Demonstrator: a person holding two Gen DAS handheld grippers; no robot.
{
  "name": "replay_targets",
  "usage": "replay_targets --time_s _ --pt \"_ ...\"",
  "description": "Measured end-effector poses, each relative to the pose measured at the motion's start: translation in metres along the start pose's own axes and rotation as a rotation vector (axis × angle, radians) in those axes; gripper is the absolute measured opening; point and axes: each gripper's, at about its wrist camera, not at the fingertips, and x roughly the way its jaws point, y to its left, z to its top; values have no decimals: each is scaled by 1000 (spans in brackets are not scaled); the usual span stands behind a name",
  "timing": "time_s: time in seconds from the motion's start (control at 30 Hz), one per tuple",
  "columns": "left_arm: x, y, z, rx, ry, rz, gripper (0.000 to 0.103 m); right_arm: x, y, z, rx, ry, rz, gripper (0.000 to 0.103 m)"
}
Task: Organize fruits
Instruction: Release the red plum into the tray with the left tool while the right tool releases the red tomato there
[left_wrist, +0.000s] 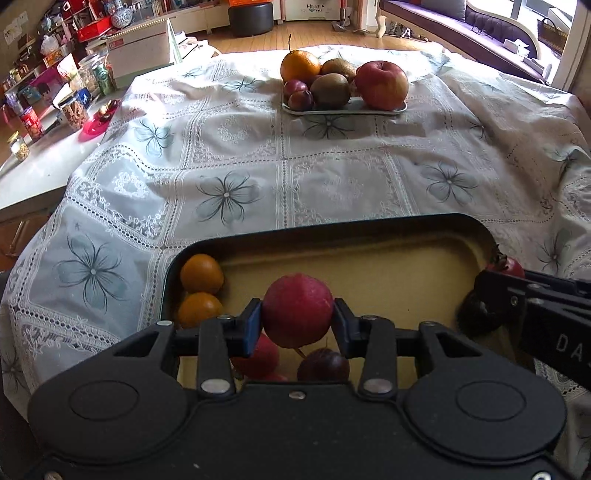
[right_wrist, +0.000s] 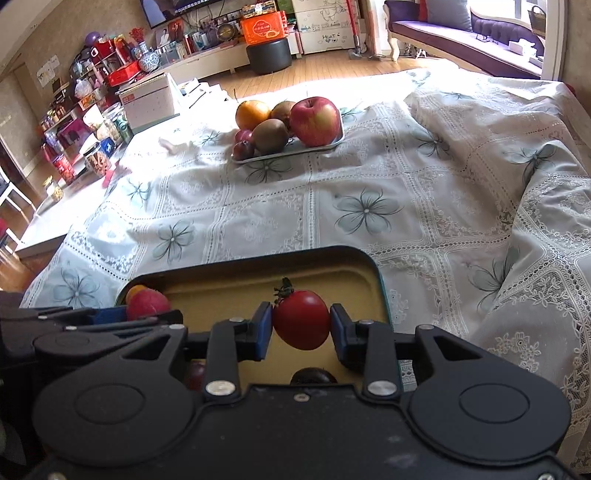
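While both grippers hang over the near tray (left_wrist: 369, 225), each holds one fruit. Left gripper (left_wrist: 297, 320): fingers closed on a red plum (left_wrist: 297, 310), above two oranges (left_wrist: 201, 273) at the tray's left end and dark plums below. Right gripper (right_wrist: 301, 322): fingers closed on a stemmed tomato (right_wrist: 301, 319) toward the tray's right end. Far plate (left_wrist: 347, 109) already carries an apple (left_wrist: 384, 85), kiwis and an orange. Risks, as judged: round, smooth skins may slip from the narrow pads; hard squeezing may bruise the tomato; the adjacent grippers may collide; a fruit released onto the crowded plate could roll off.
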Motion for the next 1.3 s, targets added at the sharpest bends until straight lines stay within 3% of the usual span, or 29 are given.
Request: replay_targets --time_s 0.53,1.3 --pt "3 -1 -5 5 -6 37 49 1 1 -5 -2 2 -11 35" --pt "10 -7 -5 15 36 17 49 3 6 -7 -15 6 -7 35"
